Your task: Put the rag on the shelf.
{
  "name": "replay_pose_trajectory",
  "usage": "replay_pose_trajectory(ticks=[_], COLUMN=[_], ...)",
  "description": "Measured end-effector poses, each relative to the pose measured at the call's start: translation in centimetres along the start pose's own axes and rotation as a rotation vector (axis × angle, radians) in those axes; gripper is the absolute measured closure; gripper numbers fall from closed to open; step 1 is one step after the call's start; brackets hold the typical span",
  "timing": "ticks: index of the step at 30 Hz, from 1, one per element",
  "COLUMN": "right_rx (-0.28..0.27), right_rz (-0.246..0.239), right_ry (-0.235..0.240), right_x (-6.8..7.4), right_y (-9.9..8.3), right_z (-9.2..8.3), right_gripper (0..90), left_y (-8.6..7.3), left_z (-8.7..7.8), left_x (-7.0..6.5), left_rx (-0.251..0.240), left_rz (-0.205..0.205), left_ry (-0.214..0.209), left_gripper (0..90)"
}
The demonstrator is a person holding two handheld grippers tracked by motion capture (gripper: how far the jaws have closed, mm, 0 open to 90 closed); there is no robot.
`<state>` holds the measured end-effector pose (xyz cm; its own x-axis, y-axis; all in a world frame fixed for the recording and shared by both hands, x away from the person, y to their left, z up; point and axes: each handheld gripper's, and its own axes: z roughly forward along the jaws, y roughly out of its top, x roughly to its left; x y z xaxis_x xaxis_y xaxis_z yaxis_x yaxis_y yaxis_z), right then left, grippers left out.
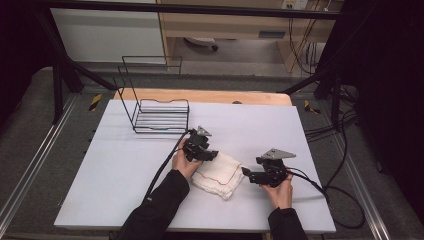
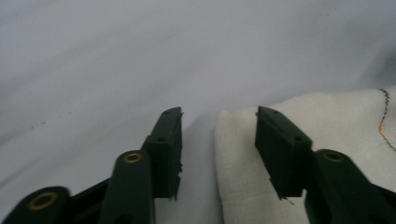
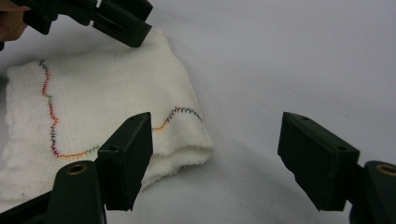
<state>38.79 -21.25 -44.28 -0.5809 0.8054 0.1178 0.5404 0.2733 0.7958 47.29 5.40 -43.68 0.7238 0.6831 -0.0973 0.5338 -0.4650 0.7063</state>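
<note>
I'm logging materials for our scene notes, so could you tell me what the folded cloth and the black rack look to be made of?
The cloth looks like soft white woven cotton, matte, with a visible weave, fuzzy edges and a wavy line of multicoloured stitching. The rack appears to be thin metal wire with a black coating, judging by its slender straight rods and open frame; the exact coating cannot be told.

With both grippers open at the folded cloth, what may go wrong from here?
1. The left gripper straddles only the cloth edge, one of its fingers over bare table; closing may catch a thin layer and undo the fold.
2. The right gripper is beside the cloth's corner, wide open; it may close on nothing.
</note>
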Motion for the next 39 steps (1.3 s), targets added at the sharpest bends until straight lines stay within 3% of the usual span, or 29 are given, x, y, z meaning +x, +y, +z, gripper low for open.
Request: replay_pose_trajectory(ticks=[6,9,15,18,20,24,26,35,39], right_rx=[-0.002,0.001,0.023,0.022,0.02,0.016,0.016,0.043,0.045], right_rz=[0.011,0.019,0.051,0.057,0.076,0.122,0.148,0.128,0.152], right_ry=[0.002,0.002,-0.019,-0.027,-0.025,-0.013,-0.008,0.01,0.025], right_x=[-0.1,0.0,0.0,0.0,0.0,0.0,0.0,0.6,0.9], right_y=[0.1,0.1,0.0,-0.1,0.0,0.1,0.1,-0.2,-0.2], right_z=[0.0,0.0,0.5,0.8,1.0,1.6,2.3,2.7,2.8], right_gripper=[26.4,26.4,29.4,32.5,36.6,36.6,40.2,60.5,67.2], left_y=[0.1,0.1,0.0,0.0,0.0,0.0,-0.1,-0.2,-0.2], left_z=[0.7,0.8,0.9,0.8,0.8,0.9,0.9,1.0,1.0], left_x=[-0.1,-0.1,0.1,0.0,-0.2,-0.3,-0.4,-0.5,-0.4], left_rx=[0.024,0.028,0.047,0.051,0.051,0.049,0.042,0.04,0.038], left_rz=[0.001,-0.006,-0.037,-0.033,-0.03,-0.013,0.001,0.016,0.017], left_ry=[-0.02,-0.025,-0.074,-0.072,-0.06,-0.055,-0.054,-0.049,-0.053], left_gripper=[66.2,67.4,76.4,81.1,82.5,82.8,82.8,82.9,82.8])
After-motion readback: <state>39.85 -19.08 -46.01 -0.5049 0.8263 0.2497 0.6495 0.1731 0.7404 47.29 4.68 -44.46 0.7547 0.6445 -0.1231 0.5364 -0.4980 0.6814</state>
